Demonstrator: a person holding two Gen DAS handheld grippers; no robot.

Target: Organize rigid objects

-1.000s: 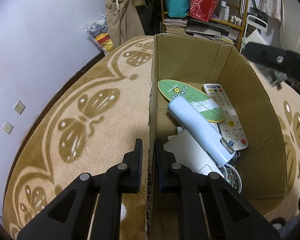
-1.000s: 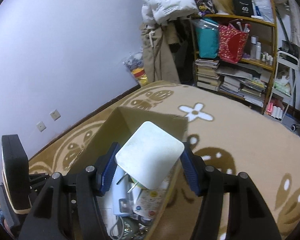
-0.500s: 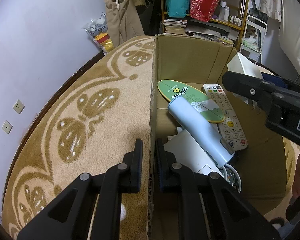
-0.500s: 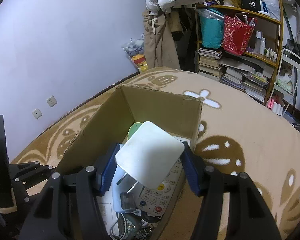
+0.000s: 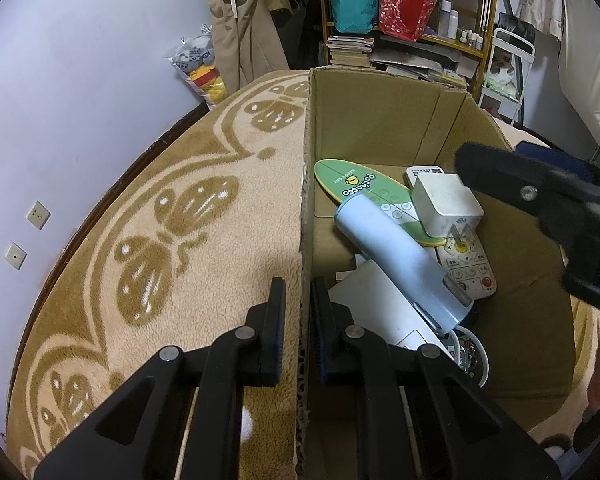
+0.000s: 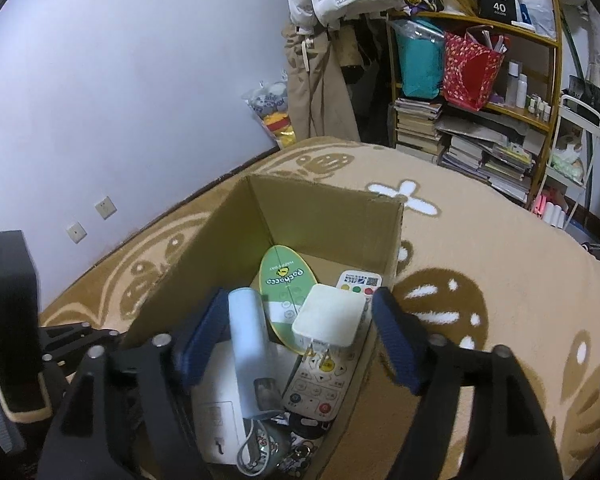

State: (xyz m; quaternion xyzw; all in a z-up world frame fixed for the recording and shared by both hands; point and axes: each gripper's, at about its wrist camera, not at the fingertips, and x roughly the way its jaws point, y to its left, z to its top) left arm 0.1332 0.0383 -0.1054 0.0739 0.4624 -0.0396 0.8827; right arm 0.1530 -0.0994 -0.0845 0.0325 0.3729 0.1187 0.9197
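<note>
While the right gripper (image 6: 296, 340) hangs over the cardboard box (image 6: 324, 216), its blue-padded fingers (image 6: 394, 344) stand wide apart and hold nothing. White plug adapter (image 6: 328, 316): squarish block, rounded corners, matte face slightly scuffed, two metal prongs sticking out of its near end. It lies inside the box, tilted, resting on the green oval board (image 6: 282, 280) and the white remote (image 6: 324, 376), between the spread fingers but touching neither. Pale blue cylinder (image 6: 246, 344) lies just beside it, over a flat white device (image 6: 220, 412). Left gripper (image 5: 299, 328): fingers nearly together, pinching the box's left wall edge. Box sits on a tan patterned carpet (image 5: 148, 216).
</note>
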